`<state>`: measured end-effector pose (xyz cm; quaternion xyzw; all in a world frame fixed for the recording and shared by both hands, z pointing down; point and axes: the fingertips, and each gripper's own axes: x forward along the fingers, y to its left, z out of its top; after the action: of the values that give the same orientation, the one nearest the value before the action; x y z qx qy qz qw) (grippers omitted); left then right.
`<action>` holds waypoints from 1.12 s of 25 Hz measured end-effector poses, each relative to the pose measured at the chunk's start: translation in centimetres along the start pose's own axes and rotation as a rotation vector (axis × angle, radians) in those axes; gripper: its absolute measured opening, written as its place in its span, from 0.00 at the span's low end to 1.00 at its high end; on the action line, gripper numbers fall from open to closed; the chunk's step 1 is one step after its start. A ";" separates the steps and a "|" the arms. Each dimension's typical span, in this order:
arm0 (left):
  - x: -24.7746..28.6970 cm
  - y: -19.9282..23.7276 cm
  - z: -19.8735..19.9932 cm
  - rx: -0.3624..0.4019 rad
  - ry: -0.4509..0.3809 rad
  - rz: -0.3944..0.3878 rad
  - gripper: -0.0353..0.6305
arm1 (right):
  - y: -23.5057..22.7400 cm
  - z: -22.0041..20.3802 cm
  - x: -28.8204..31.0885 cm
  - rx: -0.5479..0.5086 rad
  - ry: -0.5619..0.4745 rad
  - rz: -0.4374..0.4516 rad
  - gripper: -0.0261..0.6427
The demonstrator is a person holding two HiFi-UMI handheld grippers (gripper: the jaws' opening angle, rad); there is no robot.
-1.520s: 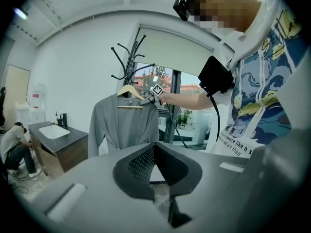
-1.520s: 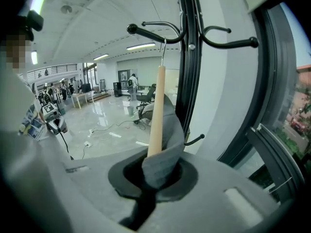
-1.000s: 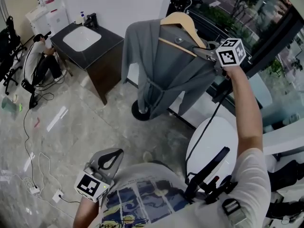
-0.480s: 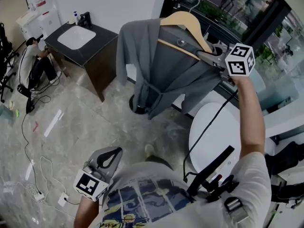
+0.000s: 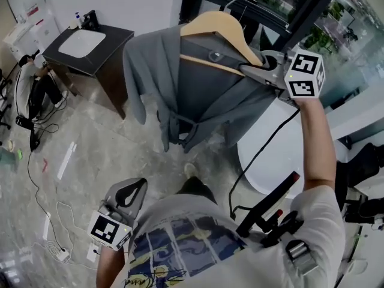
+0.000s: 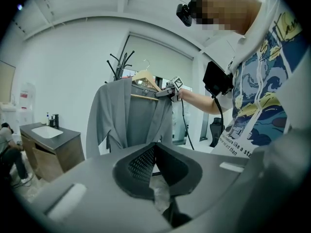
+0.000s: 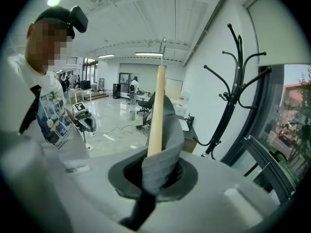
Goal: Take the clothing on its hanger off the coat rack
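Observation:
A grey robe (image 5: 198,95) hangs on a wooden hanger (image 5: 221,27). My right gripper (image 5: 249,69) is shut on the hanger's right shoulder end, with robe cloth pinched in as well. In the right gripper view the hanger arm (image 7: 156,110) and the folded cloth (image 7: 163,164) rise out of the closed jaws of the right gripper (image 7: 159,174). The metal hook (image 7: 163,45) is free in the air. The black coat rack (image 7: 233,96) stands apart to the right. My left gripper (image 5: 141,185) hangs low by the person's torso, shut and empty, and appears as the left gripper (image 6: 154,147) in its own view.
A dark cabinet with a white sink (image 5: 90,41) stands at the back left. A white round table (image 5: 264,161) is under my right arm. Cables and a power strip (image 5: 60,254) lie on the marble floor. A person (image 5: 27,83) sits at the far left. Dark window frames (image 5: 312,11) run behind.
My right gripper has carried the hanger and robe away from the coat rack, and the rack's base no longer shows beneath the robe. The left gripper has stayed low.

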<state>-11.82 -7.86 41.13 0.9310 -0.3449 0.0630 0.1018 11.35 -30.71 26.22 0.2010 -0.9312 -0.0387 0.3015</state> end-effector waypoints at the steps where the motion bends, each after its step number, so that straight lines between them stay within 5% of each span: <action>1: -0.3 -0.2 -0.3 0.000 0.005 -0.007 0.06 | 1.1 0.0 -0.1 -0.001 -0.001 0.007 0.05; 11: -1.2 -2.9 -0.7 0.039 0.003 -0.062 0.06 | 10.2 -1.5 -1.6 -0.004 -0.024 0.070 0.05; 28: -1.8 -3.3 -0.3 0.012 -0.003 -0.056 0.06 | 18.0 -1.0 -0.6 -0.089 -0.018 0.089 0.04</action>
<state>-10.98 -4.21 40.65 0.9410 -0.3184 0.0607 0.0972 6.09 -13.92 30.19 0.1455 -0.9393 -0.0686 0.3031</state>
